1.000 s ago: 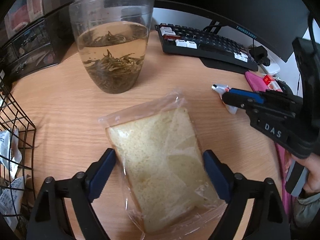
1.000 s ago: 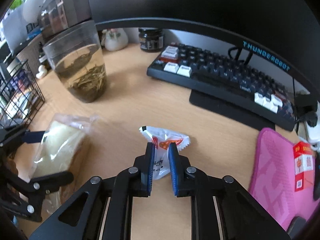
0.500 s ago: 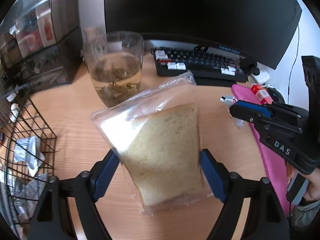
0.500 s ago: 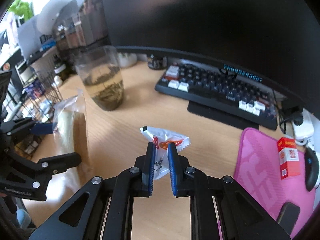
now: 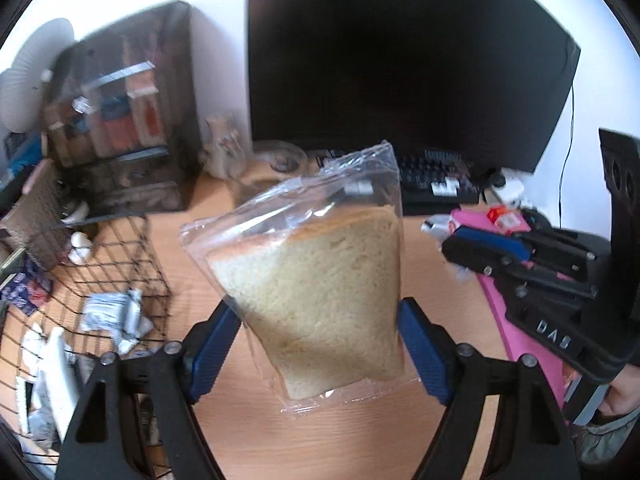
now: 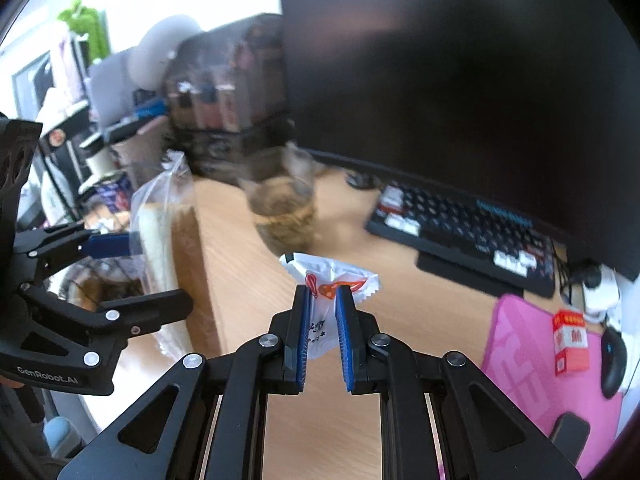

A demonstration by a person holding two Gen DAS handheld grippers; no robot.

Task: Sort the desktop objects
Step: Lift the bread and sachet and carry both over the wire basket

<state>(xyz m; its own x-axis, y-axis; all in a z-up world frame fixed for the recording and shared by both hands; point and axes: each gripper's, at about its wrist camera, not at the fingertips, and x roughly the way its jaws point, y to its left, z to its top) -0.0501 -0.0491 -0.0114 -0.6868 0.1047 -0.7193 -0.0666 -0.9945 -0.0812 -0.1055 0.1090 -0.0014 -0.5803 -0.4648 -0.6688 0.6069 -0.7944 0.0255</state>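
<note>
My left gripper [image 5: 320, 336] is shut on a slice of bread in a clear plastic bag [image 5: 320, 288] and holds it up above the wooden desk [image 5: 360, 432]. The bagged bread also shows edge-on in the right wrist view [image 6: 160, 240], with the left gripper [image 6: 120, 272] around it. My right gripper [image 6: 322, 320] is shut on a small white snack packet with red print [image 6: 332, 280], held above the desk. The right gripper [image 5: 476, 248] with the packet [image 5: 438, 226] shows at the right of the left wrist view.
A black wire basket [image 5: 100, 280] with several white packets stands at the left. A glass of tea [image 6: 286, 216], a black keyboard [image 6: 460, 236], a dark monitor [image 5: 400, 60], a pink mat [image 6: 540, 352] with a red box [image 6: 570, 340] and dark drawers [image 5: 120, 120] are about.
Both grippers have risen further above the desk with the bread and the packet still held. The views now look higher and more to the left, toward the basket.
</note>
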